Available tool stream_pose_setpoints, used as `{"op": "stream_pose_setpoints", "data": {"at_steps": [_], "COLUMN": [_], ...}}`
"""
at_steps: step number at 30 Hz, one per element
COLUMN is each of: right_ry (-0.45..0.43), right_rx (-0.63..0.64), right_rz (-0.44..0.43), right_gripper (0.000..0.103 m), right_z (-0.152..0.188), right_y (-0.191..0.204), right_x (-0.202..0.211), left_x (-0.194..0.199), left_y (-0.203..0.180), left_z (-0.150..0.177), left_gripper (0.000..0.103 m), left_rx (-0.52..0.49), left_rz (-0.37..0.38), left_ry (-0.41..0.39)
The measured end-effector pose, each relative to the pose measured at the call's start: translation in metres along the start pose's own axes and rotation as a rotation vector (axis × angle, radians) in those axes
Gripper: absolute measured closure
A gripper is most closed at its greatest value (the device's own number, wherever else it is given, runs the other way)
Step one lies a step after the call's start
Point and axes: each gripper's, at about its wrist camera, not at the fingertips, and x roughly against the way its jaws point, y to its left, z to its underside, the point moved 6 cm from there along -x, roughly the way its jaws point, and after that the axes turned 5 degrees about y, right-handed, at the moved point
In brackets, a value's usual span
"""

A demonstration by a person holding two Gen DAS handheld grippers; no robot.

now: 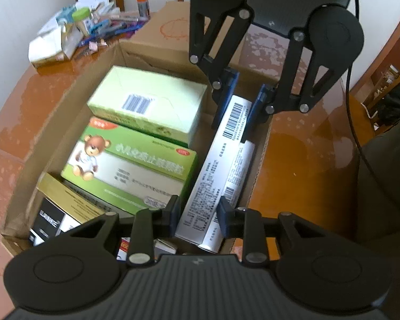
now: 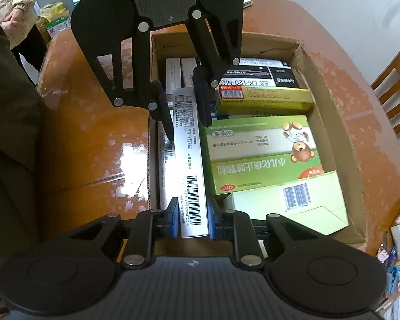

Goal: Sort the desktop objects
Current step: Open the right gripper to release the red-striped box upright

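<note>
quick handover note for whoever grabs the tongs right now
Right tongs: shut on the long white printed carton, at its barcode end.
Left tongs: at the carton's other end, pads beside it; whether they press is unclear.
The carton stands on edge along one wall of the brown cardboard box, beside another white carton.
Already packed: green bear-print box, pale green barcode box, yellow box, black Lanke box.
Left: release the carton, then sort the pile of pens and bottles on the wooden table.
</note>
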Motion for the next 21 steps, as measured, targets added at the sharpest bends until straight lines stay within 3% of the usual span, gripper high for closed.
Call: {"op": "stream_pose_setpoints", "data": {"at_steps": [6, 7, 8, 11, 15, 19, 21], "right_ry": [-0.003, -0.007, -0.011, -0.025, -0.076, -0.177, -0.224], "right_rx": [-0.022, -0.027, -0.031, -0.043, -0.067, -0.102, -0.133], "right_rz": [-0.005, -0.005, 0.005, 0.01, 0.051, 0.094, 0.086], "right_gripper": [0.075, 0.07, 0.066, 0.066, 0.063, 0.043, 0.043], "right_z": [-0.001, -0.001, -0.001, 0.001, 0.001, 0.001, 0.001], "right_y": [-0.004, -0.005, -0.006, -0.009, -0.009, -0.005, -0.001], "right_x": [-0.002, -0.001, 0.001, 0.006, 0.026, 0.055, 0.067], "left_x": [-0.001, 0.0, 0.001, 0.011, 0.031, 0.058, 0.07], "left_y": [0.001, 0.002, 0.003, 0.007, 0.005, -0.006, -0.013], "left_z": [0.002, 0.002, 0.002, 0.004, 0.007, 0.01, 0.012], "left_gripper": [0.069, 0.059, 0.042, 0.029, 0.023, 0.019, 0.017], "left_rx": [0.024, 0.027, 0.035, 0.052, 0.072, 0.09, 0.114], "left_rz": [-0.01, -0.018, -0.031, -0.06, -0.087, -0.127, -0.162], "left_ry": [-0.004, -0.006, -0.012, -0.048, -0.086, -0.103, -0.095]}}
